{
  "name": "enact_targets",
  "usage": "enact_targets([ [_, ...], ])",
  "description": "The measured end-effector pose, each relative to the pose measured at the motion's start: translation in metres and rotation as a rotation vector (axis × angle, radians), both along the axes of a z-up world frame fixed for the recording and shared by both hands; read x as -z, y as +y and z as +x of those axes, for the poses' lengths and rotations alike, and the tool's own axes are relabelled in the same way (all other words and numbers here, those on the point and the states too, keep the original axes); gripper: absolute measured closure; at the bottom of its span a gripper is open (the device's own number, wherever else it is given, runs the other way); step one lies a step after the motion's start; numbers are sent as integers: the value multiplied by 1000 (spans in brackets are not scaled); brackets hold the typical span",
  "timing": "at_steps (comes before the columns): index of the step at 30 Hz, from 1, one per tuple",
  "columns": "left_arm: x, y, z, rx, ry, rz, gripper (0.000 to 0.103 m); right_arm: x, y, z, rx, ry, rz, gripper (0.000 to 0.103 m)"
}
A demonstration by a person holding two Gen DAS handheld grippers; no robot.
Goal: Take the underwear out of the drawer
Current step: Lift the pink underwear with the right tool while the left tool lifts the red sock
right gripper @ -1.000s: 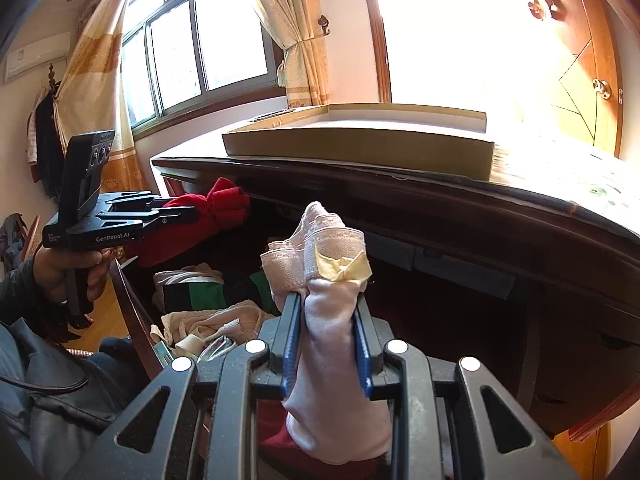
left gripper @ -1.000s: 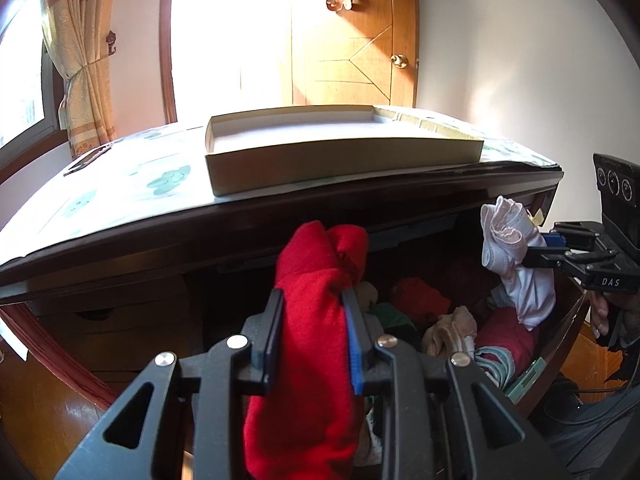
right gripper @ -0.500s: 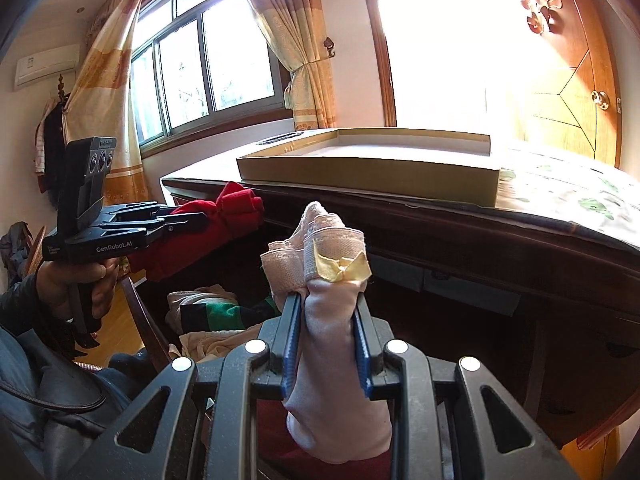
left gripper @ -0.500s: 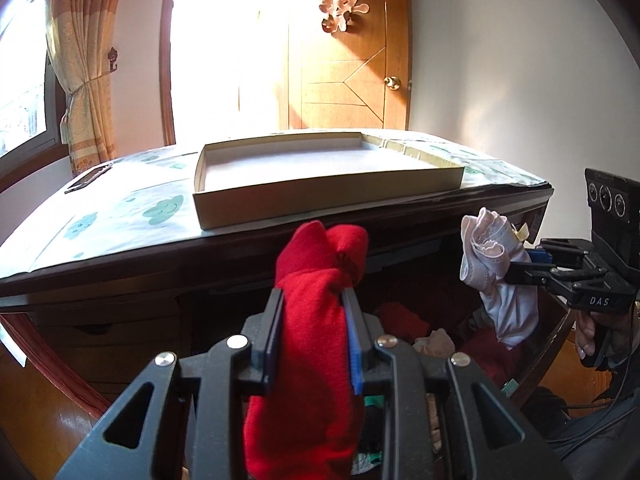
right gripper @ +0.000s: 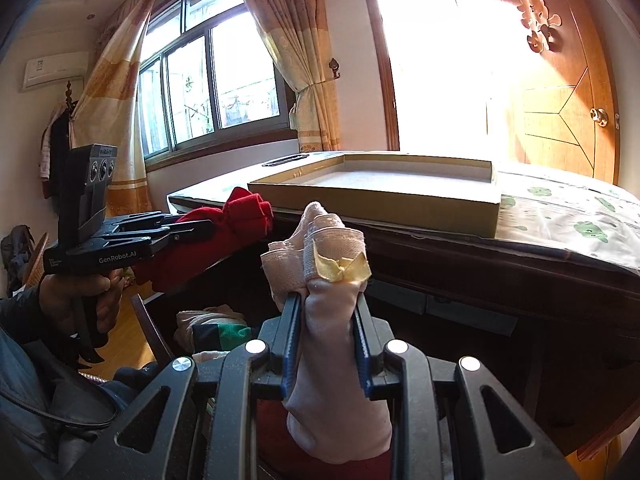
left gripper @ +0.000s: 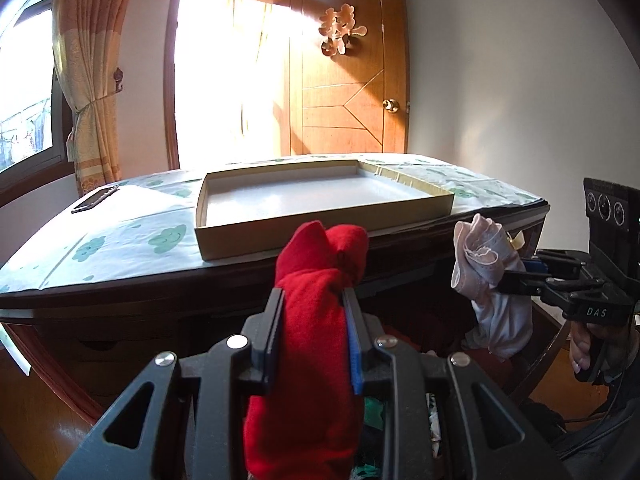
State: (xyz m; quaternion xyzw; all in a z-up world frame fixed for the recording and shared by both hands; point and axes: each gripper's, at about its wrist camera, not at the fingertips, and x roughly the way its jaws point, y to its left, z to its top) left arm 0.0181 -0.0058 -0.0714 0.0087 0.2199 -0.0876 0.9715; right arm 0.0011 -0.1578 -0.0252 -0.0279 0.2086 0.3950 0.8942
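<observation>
My left gripper is shut on red underwear, which bunches above the fingers and hangs below them. From the right wrist view the same red underwear shows at the left, level with the desk's edge. My right gripper is shut on pale pink underwear with a small yellow bow. That pink underwear also appears at the right of the left wrist view. Both pieces hang above the open drawer, where more folded clothes lie.
A dark wooden desk with a cloud-print cover carries a shallow cardboard box lid and a dark flat object. Behind are a wooden door, a bright doorway, curtains and windows. A person's hand holds the left gripper's handle.
Both grippers have risen with their underwear, so the desk top and the inside of the box lid now show. The drawer's contents have dropped low in both views.
</observation>
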Motion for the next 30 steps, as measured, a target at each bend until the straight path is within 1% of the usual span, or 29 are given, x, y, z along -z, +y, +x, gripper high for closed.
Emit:
enact_targets([
  [15, -13, -1, -8, -4, -78, -17, 78, -16, -2, -10, -4, -78, 56, 76],
  [30, -23, 1, -9, -32, -152, -27, 78, -31, -7, -12, 2, -130, 104, 76],
])
